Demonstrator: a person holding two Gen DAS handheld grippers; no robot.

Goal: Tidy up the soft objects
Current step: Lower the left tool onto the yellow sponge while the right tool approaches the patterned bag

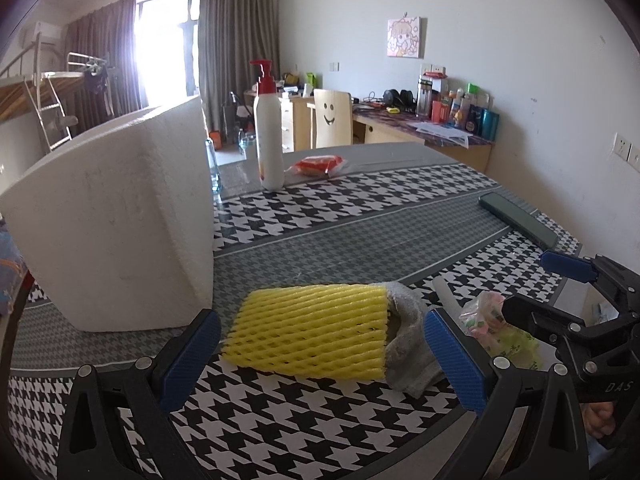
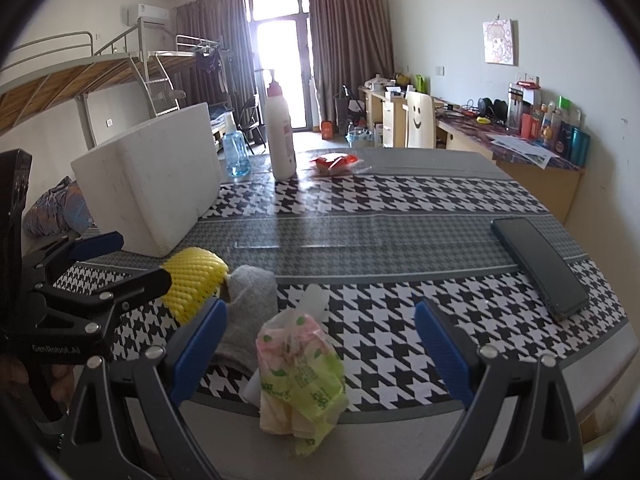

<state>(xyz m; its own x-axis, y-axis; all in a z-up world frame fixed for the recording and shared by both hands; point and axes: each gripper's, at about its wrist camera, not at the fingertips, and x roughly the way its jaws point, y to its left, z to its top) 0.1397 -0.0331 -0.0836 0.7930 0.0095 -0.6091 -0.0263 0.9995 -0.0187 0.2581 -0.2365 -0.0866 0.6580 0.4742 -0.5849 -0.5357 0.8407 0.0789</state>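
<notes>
A yellow foam net sleeve lies on the houndstooth table, partly over a grey sock. My left gripper is open, its blue pads on either side of the sleeve, not touching it. A crumpled pink-and-green plastic bag lies at the table's near edge on a white foam piece. My right gripper is open around the bag. The sleeve and sock show left of it. A white foam box stands at the left.
A white pump bottle, a red snack packet and a blue spray bottle stand at the table's far side. A dark phone lies at the right. Chair and cluttered desk stand beyond.
</notes>
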